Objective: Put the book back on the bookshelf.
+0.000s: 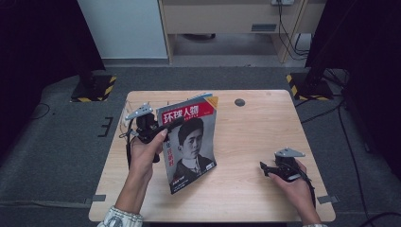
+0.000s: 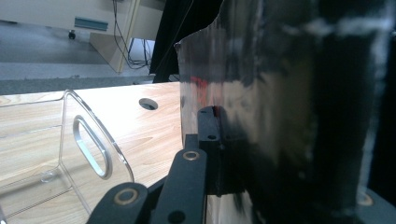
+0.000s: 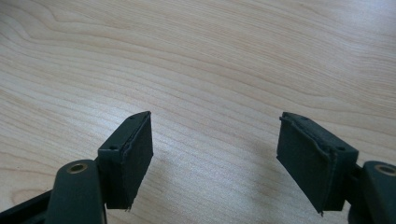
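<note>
Magazine in my left gripper, cover headed 环球人物 in large white characters on a red band, smaller cover print too blurred to read

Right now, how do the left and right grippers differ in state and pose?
The left gripper is shut on the magazine, holding it upright above the table; the right gripper is open and holds nothing. The left is raised near the table's far left; the right sits low by the near right edge. Both are hand-held, with black jaws.

clear plastic holder | table hole | striped stand bases
</note>
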The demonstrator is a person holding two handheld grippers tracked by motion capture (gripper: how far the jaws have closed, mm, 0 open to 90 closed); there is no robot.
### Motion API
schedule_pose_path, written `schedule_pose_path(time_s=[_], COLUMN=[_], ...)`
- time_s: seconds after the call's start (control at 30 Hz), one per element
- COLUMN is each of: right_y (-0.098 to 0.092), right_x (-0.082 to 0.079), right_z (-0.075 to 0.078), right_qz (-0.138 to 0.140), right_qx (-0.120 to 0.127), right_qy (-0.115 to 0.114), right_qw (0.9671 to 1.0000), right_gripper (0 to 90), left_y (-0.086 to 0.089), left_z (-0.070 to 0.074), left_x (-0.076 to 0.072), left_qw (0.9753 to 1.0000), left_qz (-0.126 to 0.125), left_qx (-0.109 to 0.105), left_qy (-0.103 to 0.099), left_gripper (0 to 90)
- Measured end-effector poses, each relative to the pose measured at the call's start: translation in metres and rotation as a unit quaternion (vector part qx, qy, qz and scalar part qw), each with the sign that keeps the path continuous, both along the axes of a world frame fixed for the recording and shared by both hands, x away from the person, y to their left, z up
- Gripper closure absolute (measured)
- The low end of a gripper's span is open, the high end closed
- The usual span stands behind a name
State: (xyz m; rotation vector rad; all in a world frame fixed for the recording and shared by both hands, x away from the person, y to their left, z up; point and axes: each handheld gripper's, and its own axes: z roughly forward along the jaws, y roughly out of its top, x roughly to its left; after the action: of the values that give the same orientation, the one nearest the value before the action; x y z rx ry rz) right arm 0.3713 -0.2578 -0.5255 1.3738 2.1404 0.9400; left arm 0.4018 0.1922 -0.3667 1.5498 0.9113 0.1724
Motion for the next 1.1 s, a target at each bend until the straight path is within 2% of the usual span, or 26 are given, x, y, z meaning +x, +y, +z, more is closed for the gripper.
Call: schedule_pose_path(time_s=[0.2, 0.8, 1.1], right_y=[0.0, -0.002, -0.004], right_x=[0.0, -0.001, 0.0], right_z=[0.001, 0.003, 0.003], right_qz=[-0.002, -0.008, -0.007], right_qx=[-0.001, -0.003, -0.004], right_qy=[-0.004, -0.004, -0.006], right_qw=[1.0, 1.0, 1.0], right_gripper=[27.1, 26.9, 26.6], left_y=[0.0, 0.009, 0.024], left_z=[0.002, 0.007, 0.014], left_x=[-0.004, -0.011, -0.014], left_qw=[1.0, 0.9999, 0.9997], left_qz=[0.0, 0.009, 0.02], left_qx=[0.007, -0.002, -0.012], left_qy=[-0.004, -0.007, -0.01], left_gripper=[86.4, 86.4, 86.4])
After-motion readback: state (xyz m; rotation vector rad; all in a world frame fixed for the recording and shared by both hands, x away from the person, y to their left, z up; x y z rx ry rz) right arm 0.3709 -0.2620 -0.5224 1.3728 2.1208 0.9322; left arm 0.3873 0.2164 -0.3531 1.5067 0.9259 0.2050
